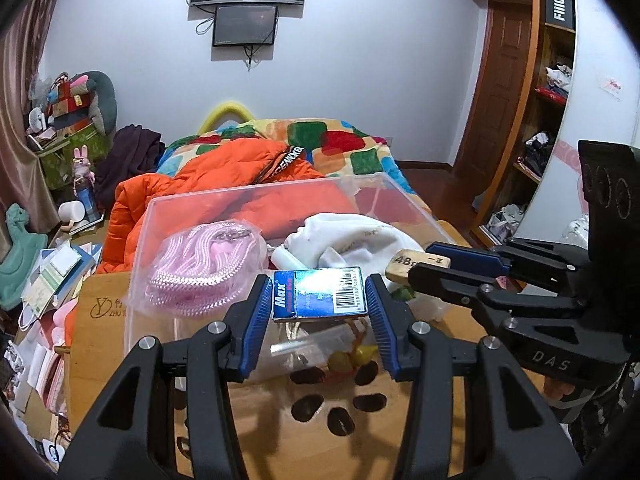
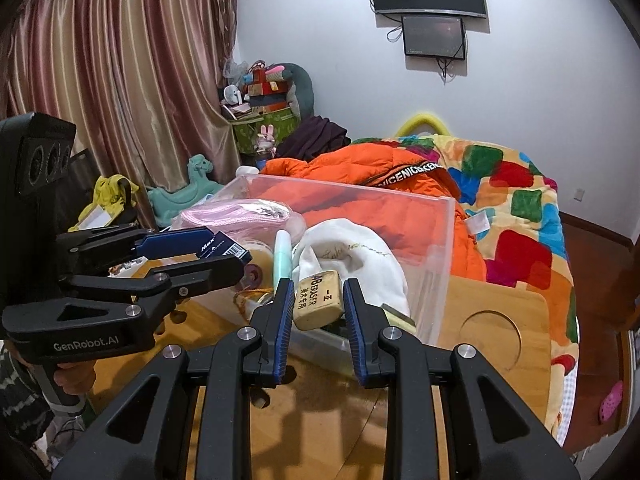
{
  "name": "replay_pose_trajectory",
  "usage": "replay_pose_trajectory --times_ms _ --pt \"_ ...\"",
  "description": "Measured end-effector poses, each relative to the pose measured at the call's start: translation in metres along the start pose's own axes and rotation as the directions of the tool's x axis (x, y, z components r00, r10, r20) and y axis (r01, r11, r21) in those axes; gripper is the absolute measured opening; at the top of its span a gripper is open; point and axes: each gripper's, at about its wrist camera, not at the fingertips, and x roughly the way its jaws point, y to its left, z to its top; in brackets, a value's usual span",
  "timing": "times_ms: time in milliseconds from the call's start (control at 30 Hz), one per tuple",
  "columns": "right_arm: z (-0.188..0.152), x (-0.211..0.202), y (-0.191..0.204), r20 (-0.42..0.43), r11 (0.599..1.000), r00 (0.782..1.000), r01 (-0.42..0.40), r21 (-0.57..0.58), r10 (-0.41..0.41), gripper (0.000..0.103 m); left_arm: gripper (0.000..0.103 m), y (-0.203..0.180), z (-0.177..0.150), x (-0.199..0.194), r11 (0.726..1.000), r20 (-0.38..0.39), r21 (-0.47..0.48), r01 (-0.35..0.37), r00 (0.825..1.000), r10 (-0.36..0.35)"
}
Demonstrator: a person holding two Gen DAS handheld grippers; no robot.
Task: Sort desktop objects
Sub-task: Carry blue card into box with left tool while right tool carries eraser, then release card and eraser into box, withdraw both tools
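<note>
My left gripper (image 1: 318,300) is shut on a blue "Max" box (image 1: 320,294) and holds it above the near edge of a clear plastic bin (image 1: 168,204). My right gripper (image 2: 316,308) is shut on a tan 4B eraser (image 2: 318,306) and holds it over the same bin (image 2: 444,248). Each gripper shows in the other's view: the right one (image 1: 420,266) with the eraser (image 1: 404,266), the left one (image 2: 224,254) with the box (image 2: 224,249). The bin holds a bagged pink rope (image 1: 200,268), a white cloth (image 1: 360,236), a pale tube (image 2: 282,256).
The bin stands on a wooden tabletop (image 1: 360,420) with a round cut-out board (image 2: 492,332) to the right. Behind it is a bed with an orange jacket (image 1: 224,176) and a patchwork blanket (image 2: 520,208). Clutter lies on the floor at the left (image 1: 48,280).
</note>
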Motion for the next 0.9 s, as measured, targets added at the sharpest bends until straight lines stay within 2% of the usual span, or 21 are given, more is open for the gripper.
replay_pose_trajectory --times_ms 133,400,733,800,900 --pt "0.001 0.011 -0.003 -0.012 1.0 1.0 -0.003 0.002 0.003 0.023 0.047 0.007 -0.003 0.006 1.0 -0.01 -0.024 0.009 1.0 -0.009" --pt "0.001 0.016 0.0 -0.013 1.0 1.0 0.018 -0.025 -0.018 0.023 0.047 0.004 -0.004 0.006 1.0 -0.013 -0.005 0.003 1.0 -0.003" --pt "0.002 -0.011 0.0 0.024 0.998 0.998 0.057 -0.005 -0.057 0.023 0.047 0.002 -0.002 -0.014 1.0 0.011 -0.013 0.003 1.0 -0.003" --pt "-0.001 -0.019 0.001 0.027 0.998 0.998 0.06 0.003 -0.06 0.024 0.051 0.001 -0.002 -0.02 1.0 0.018 -0.009 0.003 1.0 -0.003" --pt "-0.008 -0.033 0.003 0.032 0.997 0.996 0.081 0.008 -0.082 0.032 0.051 -0.001 -0.004 -0.029 1.0 0.028 -0.007 -0.005 1.0 0.005"
